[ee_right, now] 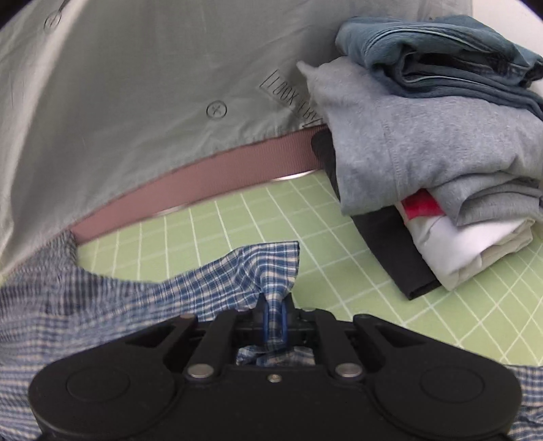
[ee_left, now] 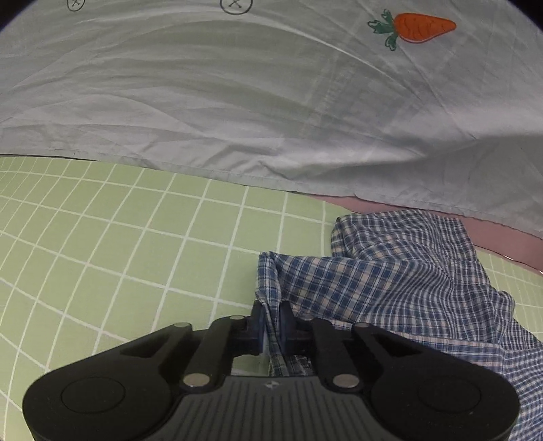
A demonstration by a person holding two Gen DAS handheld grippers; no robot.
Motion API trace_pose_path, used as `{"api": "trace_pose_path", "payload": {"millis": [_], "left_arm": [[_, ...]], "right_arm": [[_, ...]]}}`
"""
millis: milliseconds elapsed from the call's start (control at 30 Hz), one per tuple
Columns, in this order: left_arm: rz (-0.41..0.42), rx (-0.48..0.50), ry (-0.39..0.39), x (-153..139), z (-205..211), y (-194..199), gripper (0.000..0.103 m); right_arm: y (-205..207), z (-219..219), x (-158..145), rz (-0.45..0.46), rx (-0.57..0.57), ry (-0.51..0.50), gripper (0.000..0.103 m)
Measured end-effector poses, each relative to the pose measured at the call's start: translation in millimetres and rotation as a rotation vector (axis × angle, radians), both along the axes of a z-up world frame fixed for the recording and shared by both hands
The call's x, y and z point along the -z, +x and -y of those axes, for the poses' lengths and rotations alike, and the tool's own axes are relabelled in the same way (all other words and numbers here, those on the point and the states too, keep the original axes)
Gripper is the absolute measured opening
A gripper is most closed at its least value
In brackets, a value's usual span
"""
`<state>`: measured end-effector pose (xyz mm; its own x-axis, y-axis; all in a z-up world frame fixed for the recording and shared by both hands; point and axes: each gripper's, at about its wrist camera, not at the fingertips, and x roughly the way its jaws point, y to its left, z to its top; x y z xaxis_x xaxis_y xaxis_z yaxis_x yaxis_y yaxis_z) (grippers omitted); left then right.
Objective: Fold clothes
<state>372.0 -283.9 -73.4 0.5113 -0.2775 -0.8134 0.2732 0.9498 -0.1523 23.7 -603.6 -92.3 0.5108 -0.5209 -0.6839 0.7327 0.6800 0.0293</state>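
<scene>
A blue and white checked garment (ee_left: 400, 291) lies crumpled on the green gridded mat (ee_left: 118, 244), spreading to the right in the left wrist view. My left gripper (ee_left: 271, 315) is shut on a bunched left edge of that cloth, which runs down between its pads. In the right wrist view the same checked garment (ee_right: 217, 281) stretches off to the left, and my right gripper (ee_right: 275, 313) is shut on its right corner, with cloth pinched tight between the blue pads.
A pale grey sheet (ee_left: 237, 95) with an orange carrot print (ee_left: 420, 27) hangs over the pink bed edge (ee_right: 210, 173) behind the mat. A stack of folded clothes (ee_right: 441, 152), denim on top of a grey top, stands at the right.
</scene>
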Motion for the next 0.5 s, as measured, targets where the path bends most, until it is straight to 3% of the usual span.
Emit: {"api": "trace_pose_path", "payload": {"millis": [33,67,100,133,333,500], "left_arm": [[0.004,0.009,0.012,-5,-1,-1,0.04],[0.024,0.012,0.031,-14,-3,-3,0.05],[0.051,0.008,0.042,-23,-8,-8,0.071],[0.08,-0.003,0.046,-32,-14,-14,0.08],[0.133,-0.043,0.015,-78,-76,-81,0.081],[0.108,-0.092,-0.011,-86,-132,-166,0.081]], "right_arm": [[-1,-3,-1,-0.007,-0.007,-0.011,0.007],[-3,-5,-4,-0.001,-0.008,-0.014,0.007],[-5,-10,-9,0.009,-0.018,-0.026,0.007],[-8,-14,-15,0.019,-0.03,-0.04,0.008],[-27,-64,-51,0.081,-0.145,-0.173,0.007],[-42,-145,-73,0.064,-0.414,-0.308,0.007]]}}
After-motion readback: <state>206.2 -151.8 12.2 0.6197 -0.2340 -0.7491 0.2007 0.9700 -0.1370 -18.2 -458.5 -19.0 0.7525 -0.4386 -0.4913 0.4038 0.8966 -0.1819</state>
